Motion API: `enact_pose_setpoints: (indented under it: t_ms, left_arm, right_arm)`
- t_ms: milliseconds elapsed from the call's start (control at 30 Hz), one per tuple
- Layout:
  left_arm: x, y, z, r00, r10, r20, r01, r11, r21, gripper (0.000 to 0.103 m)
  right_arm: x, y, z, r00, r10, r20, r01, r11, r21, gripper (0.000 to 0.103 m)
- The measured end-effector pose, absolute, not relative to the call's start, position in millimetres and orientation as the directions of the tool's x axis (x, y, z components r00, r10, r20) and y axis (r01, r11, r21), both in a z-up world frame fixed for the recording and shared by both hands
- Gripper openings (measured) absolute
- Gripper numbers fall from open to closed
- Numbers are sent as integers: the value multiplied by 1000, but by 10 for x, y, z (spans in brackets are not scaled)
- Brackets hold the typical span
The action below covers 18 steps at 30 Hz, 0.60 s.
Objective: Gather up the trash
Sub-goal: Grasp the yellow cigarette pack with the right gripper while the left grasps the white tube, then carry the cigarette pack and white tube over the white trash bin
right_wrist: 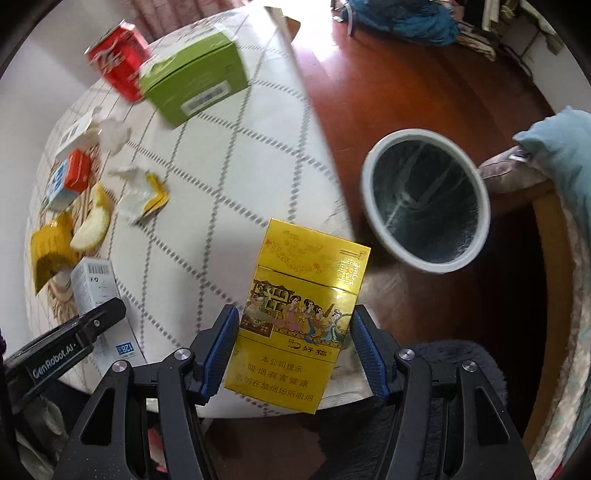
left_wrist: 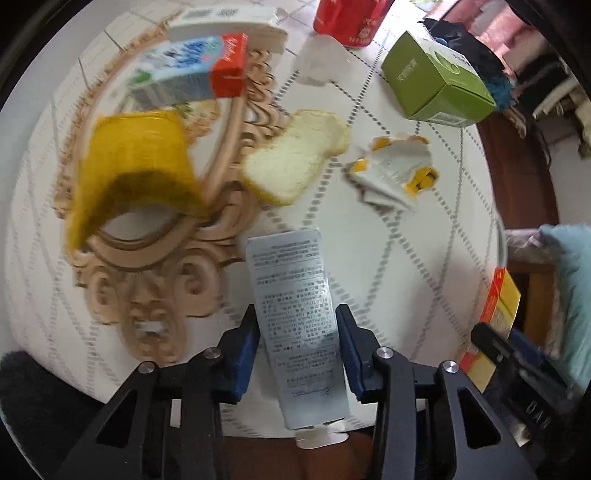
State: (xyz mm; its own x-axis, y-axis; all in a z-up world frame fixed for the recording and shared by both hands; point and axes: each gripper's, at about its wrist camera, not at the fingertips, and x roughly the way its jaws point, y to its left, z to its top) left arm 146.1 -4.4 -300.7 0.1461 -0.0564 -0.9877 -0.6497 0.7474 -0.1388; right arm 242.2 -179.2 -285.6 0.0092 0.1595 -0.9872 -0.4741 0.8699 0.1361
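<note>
My left gripper (left_wrist: 297, 321) is shut on a grey printed box (left_wrist: 295, 317) and holds it above the white table's near edge. My right gripper (right_wrist: 293, 325) is shut on a yellow cigarette pack (right_wrist: 303, 317), held up near the table's edge. A bin (right_wrist: 424, 199) with a white rim and dark liner stands on the floor to the right of the pack. On the tablecloth (left_wrist: 424, 258) lie a torn yellow-and-white wrapper (left_wrist: 397, 171), a crumpled tissue (left_wrist: 319, 61), a green box (left_wrist: 436, 79), a red can (left_wrist: 349, 20) and a milk carton (left_wrist: 192, 72).
A carved wooden tray (left_wrist: 147, 273) carries a yellow curved piece (left_wrist: 133, 170); a bread slice (left_wrist: 295, 158) lies at its edge. A white box (left_wrist: 225, 24) lies behind the carton. The wooden floor (right_wrist: 406, 92) lies right of the table, with a cushioned chair (right_wrist: 546, 155) at far right.
</note>
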Motion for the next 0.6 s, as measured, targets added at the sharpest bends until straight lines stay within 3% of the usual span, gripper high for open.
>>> enact_pose_setpoints:
  t_ms: [200,233,300,500,600]
  left_arm:
    - [1052,136,-2969,108,23,-994,-627,778,-50,34]
    - [1008,160,-3004,103,15,-995,-639,768,-55,32]
    - [963,197,-2995,116,15,-993,-653,755,-64,32]
    - [1097,133,-3016,116,50,-992,-641,766,-36,32]
    - [995,-39,-2982,122,67,-990,-636,771,-26,32]
  right_arm:
    - [2198,-1434,-2981,-37,148,-988,-574,806,142,65]
    - [2170,-1405,-3001,-36,140,-990,-585,800,134,74]
    - [2086,-1332,-3012,-28,140,-990,-600,790,128,80]
    - [2025,-1364,-3037,11,88,-996,-582,811,66,80]
    - [2009,-1364,-3032,56,59,-997,-591,806,14,71]
